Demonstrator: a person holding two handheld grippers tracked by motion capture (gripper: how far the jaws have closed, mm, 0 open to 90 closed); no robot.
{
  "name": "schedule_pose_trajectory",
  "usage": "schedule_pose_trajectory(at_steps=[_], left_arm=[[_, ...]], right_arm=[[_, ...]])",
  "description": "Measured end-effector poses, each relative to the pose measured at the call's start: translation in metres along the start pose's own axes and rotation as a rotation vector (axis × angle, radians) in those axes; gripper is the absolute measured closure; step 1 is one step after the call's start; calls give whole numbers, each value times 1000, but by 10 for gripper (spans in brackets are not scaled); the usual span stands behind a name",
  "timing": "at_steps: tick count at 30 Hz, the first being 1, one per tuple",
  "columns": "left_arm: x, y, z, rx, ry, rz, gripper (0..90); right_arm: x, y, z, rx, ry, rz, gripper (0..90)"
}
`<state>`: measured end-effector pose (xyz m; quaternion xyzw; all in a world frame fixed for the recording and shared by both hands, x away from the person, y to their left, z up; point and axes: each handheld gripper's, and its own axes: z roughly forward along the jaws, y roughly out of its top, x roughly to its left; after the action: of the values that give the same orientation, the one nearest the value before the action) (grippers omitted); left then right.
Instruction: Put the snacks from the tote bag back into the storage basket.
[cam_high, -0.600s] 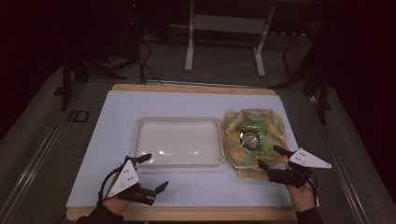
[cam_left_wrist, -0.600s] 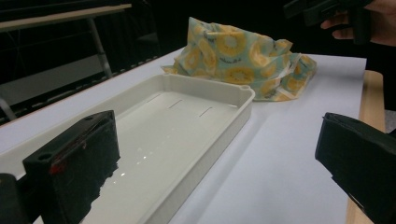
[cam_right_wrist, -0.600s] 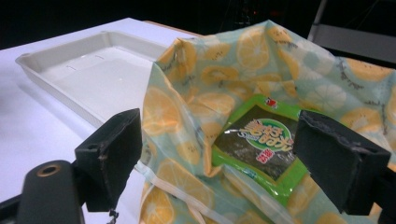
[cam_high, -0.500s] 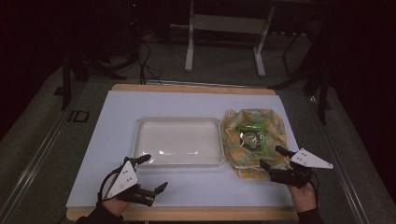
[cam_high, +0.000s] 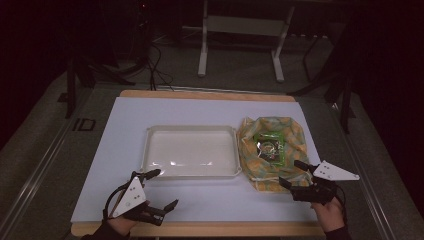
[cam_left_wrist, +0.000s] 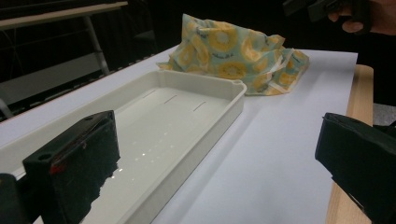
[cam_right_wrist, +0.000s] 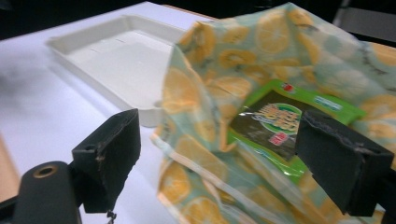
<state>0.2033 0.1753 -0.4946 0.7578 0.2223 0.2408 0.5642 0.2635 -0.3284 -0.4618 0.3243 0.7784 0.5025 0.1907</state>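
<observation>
Right gripper (cam_high: 292, 174) has edged slightly toward the table's near edge, jaws spread wide at the lemon-print bag (cam_high: 270, 150), gripping nothing. Left gripper (cam_high: 162, 188) unmoved, jaws wide, beside empty tray (cam_high: 190, 151). Bag beside tray, unchanged.

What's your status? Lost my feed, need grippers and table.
Left gripper open, near tray corner. Right gripper open at edge of lemon-print bag, green packet on top. Tray empty, nothing blocking.

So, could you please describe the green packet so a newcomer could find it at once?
On the white table sheet, look right of the empty white tray to the lemon-print cloth. The green packet lies on it, glossy with a dark centre.
</observation>
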Motion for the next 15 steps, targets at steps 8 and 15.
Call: schedule_pose_trajectory(at_steps=[8,15], left_arm=[[0,0,-1,5,-2,1,3],[-1,0,0,11,-7,10,3]], right_arm=[[4,9,-6,-40,22,-2,147],[1,24,-13,-65,20,8,150]])
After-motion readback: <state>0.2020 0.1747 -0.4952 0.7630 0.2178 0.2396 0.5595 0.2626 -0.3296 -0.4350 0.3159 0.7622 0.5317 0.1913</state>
